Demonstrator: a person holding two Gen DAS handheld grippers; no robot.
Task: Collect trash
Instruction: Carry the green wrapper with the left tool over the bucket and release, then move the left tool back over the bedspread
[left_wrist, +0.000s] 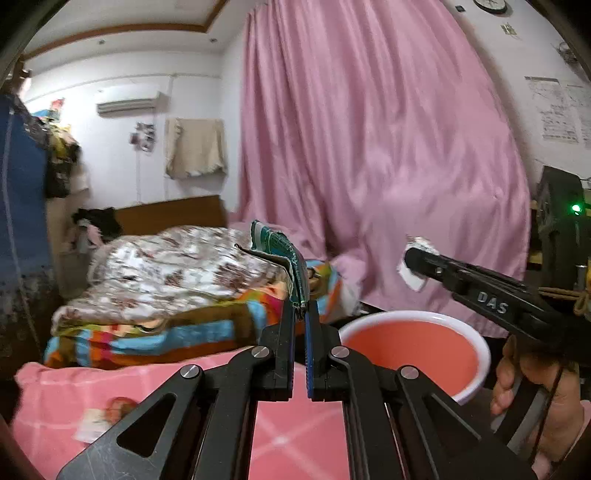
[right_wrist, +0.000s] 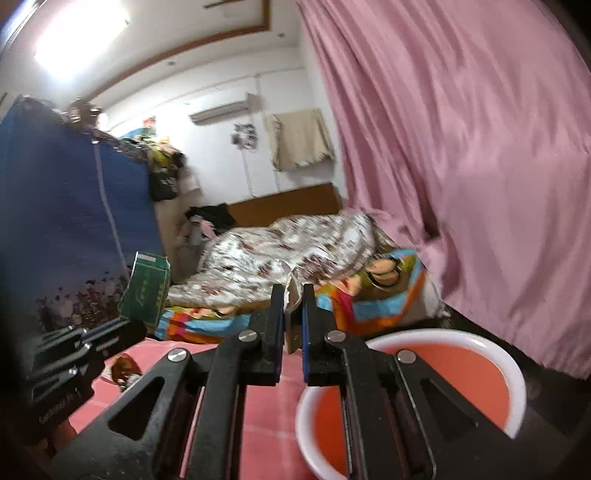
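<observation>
The left gripper (left_wrist: 300, 314) is held level over the pink checked bedding (left_wrist: 291, 435), aimed toward the far wall, its jaws pinched nearly together on a green packet (left_wrist: 284, 254) that stands up out of them at 12 o'clock. From its own camera the packet looks like a flattened wrapper, edge-on; the right wrist view shows its broad printed face as a green packet (right_wrist: 146, 290) at 9 o'clock, above the left tool's dark body.

The right gripper (right_wrist: 293, 295) sits tipped slightly toward the red bucket (right_wrist: 517, 373), which fills its 4 o'clock corner. Its jaws are drawn close on a scrap of brownish paper (right_wrist: 292, 332) wedged between the fingers. In the left view that same tool reaches in from 3 o'clock as the right gripper (left_wrist: 413, 260), with a crumpled white scrap at its tip, well above the white rim of the bucket (left_wrist: 484, 354). The person's right hand (left_wrist: 539, 391) wraps the handle at 4 o'clock, something only this view shows.

Behind both, a patterned quilt (left_wrist: 177, 266) is heaped on a striped blanket (left_wrist: 155, 332), and a pink curtain (left_wrist: 369, 147) hangs at 1 o'clock. A blue wardrobe (right_wrist: 66, 221) shows large only in the right view.
</observation>
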